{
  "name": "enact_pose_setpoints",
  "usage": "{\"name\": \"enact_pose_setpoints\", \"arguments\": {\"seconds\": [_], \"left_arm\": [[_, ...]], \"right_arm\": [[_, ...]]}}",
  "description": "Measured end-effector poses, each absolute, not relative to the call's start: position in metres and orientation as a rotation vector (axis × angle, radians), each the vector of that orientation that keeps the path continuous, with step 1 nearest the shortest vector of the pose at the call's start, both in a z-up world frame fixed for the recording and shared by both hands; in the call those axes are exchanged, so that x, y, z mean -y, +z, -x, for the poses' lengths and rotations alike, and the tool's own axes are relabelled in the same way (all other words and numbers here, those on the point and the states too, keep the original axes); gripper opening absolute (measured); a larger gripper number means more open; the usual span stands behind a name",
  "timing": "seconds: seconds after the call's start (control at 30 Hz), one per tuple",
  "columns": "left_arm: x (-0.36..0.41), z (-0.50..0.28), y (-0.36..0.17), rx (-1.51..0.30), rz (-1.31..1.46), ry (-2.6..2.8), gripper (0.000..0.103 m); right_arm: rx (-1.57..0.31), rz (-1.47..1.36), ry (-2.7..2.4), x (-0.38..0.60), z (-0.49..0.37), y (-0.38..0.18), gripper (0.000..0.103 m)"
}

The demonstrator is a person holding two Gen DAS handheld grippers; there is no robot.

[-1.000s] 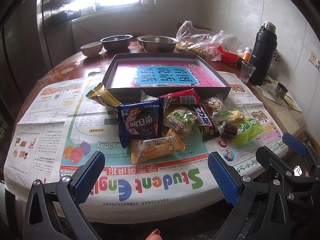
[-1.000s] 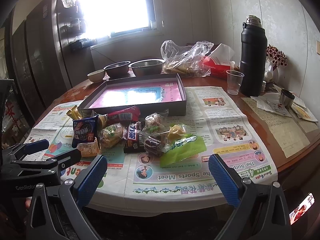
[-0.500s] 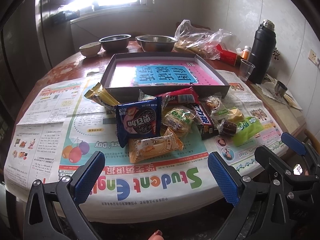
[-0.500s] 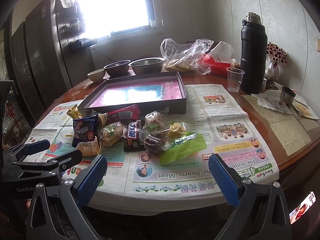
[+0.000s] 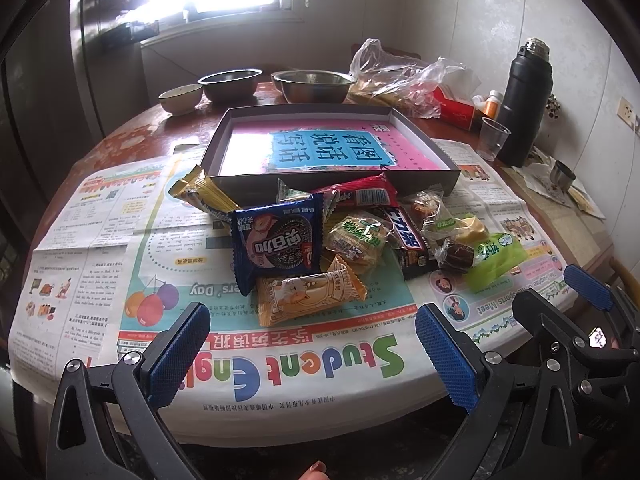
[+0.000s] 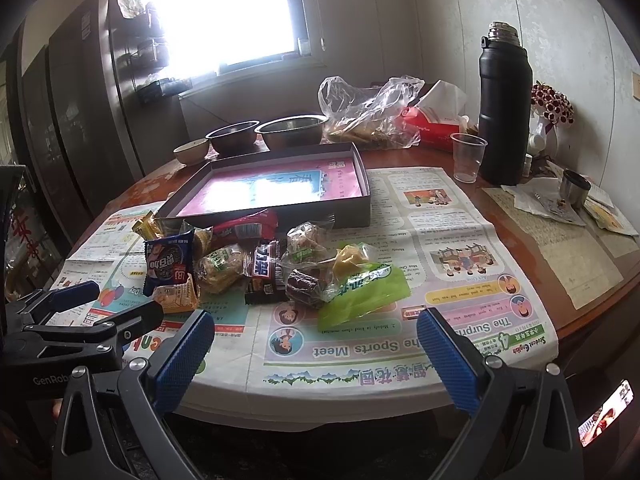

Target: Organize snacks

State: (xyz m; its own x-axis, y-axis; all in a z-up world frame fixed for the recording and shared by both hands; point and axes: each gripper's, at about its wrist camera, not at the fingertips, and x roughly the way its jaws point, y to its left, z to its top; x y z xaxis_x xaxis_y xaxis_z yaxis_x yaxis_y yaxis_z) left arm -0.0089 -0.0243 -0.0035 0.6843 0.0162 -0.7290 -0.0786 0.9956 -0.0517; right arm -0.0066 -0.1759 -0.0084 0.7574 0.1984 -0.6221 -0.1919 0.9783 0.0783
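Observation:
A heap of wrapped snacks lies on newspaper in front of a shallow dark box lid (image 5: 328,182) (image 6: 276,216) with a pink and blue sheet inside. The heap includes a blue cookie pack (image 5: 278,240) (image 6: 168,262), an orange pack (image 5: 308,294), a black chocolate bar (image 5: 408,242) (image 6: 262,272), a red bar (image 5: 358,194) and a green packet (image 5: 494,258) (image 6: 364,294). My left gripper (image 5: 312,346) hovers open at the table's near edge, short of the orange pack. My right gripper (image 6: 314,352) is open too, just short of the green packet. Neither holds anything.
Behind the box stand two steel bowls (image 5: 314,86), a small ceramic bowl (image 5: 180,98) and a crumpled plastic bag (image 5: 404,80). A black thermos (image 6: 504,108), a clear plastic cup (image 6: 467,157) and a small metal cup (image 6: 574,188) stand at the right. Papers lie near the right edge.
Both views have crept slightly closer to the table and the snack heap. Both grippers stay open, and no snack has moved.

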Motion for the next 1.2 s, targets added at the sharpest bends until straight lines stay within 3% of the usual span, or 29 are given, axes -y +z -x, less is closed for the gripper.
{"name": "enact_pose_setpoints", "arguments": {"seconds": [1.2], "left_arm": [[-0.016,-0.014,-0.02,-0.885,0.189,0.058,0.103]], "right_arm": [[-0.729,-0.098,0.199,0.195,-0.015,-0.023,0.102]]}}
